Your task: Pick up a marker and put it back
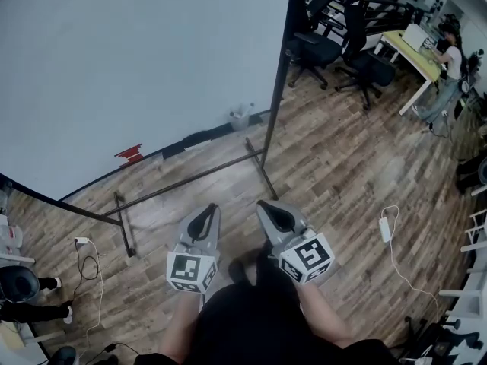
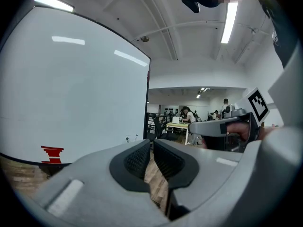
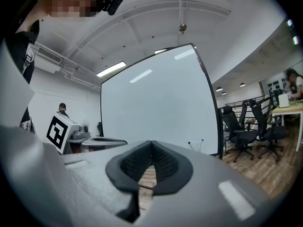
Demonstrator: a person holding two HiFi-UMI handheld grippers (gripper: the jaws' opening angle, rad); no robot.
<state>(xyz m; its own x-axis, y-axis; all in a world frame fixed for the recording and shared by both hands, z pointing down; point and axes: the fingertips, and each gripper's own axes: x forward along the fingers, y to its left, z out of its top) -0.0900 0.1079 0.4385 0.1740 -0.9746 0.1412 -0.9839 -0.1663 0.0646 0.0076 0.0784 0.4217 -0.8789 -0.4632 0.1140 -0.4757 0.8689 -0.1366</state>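
A small clear cup of markers [image 1: 240, 116] hangs on the bottom edge of the big whiteboard [image 1: 137, 67], with a red eraser [image 1: 129, 153] further left. The cup shows far off in the left gripper view [image 2: 128, 138] and the right gripper view [image 3: 196, 144]. My left gripper [image 1: 205, 213] and right gripper [image 1: 272, 208] are side by side over the wood floor, well short of the board. The left gripper [image 2: 149, 142] has its jaws nearly together with only a thin slit, nothing between them. On the right gripper [image 3: 151, 143] the tips meet, empty.
The whiteboard stands on a dark metal frame with floor feet [image 1: 125, 234] and a post [image 1: 278, 82]. Office chairs [image 1: 316, 44] and a yellow-green table [image 1: 415, 52] with a person [image 1: 453, 59] are at the back right. A white charger and cable [image 1: 386, 229] lie on the floor.
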